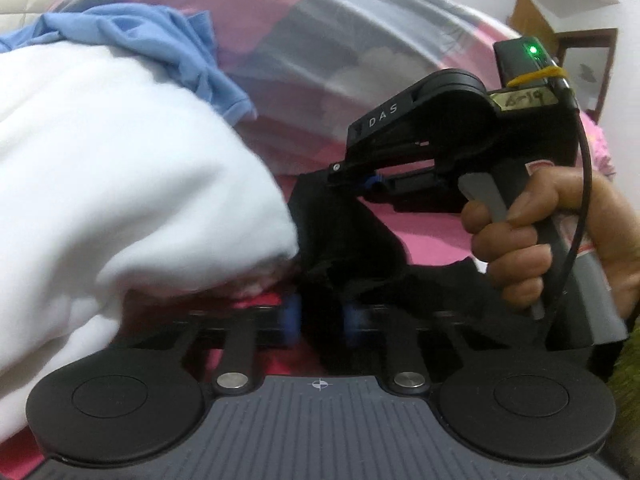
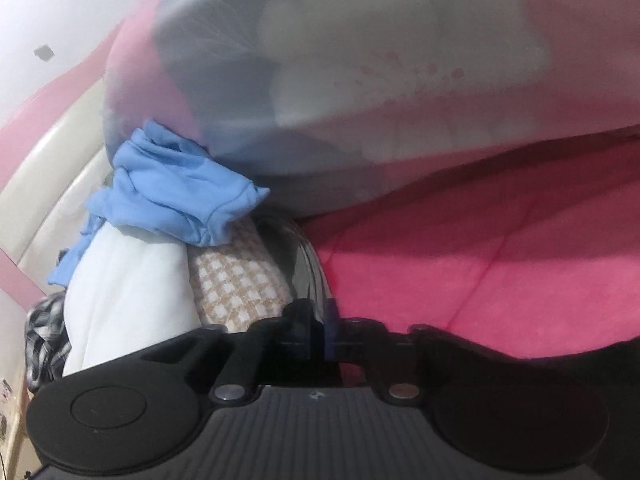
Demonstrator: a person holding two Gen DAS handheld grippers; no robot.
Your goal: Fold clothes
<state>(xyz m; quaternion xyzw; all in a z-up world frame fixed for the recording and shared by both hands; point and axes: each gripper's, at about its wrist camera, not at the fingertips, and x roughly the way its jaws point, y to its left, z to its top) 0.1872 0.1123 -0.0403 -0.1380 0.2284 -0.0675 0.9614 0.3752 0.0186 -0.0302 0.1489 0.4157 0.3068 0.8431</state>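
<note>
Blue-padded left tongs sit right under the left wrist lens, clenched on a bunch of soft black cloth garment that rises between the pads. Across from them the right tongs, squeezed by a hand, bite the same garment's far end just above the pink bedsheet. A bulky white garment crowds in from the left; my worry is it drags along or hides the fold line.

Over to the right wrist view: right tongs are pressed together on dark cloth, blurred, beside a beige checked fabric and a crumpled blue shirt. Only a thin edge looks pinched, so a pull could slip it free.
</note>
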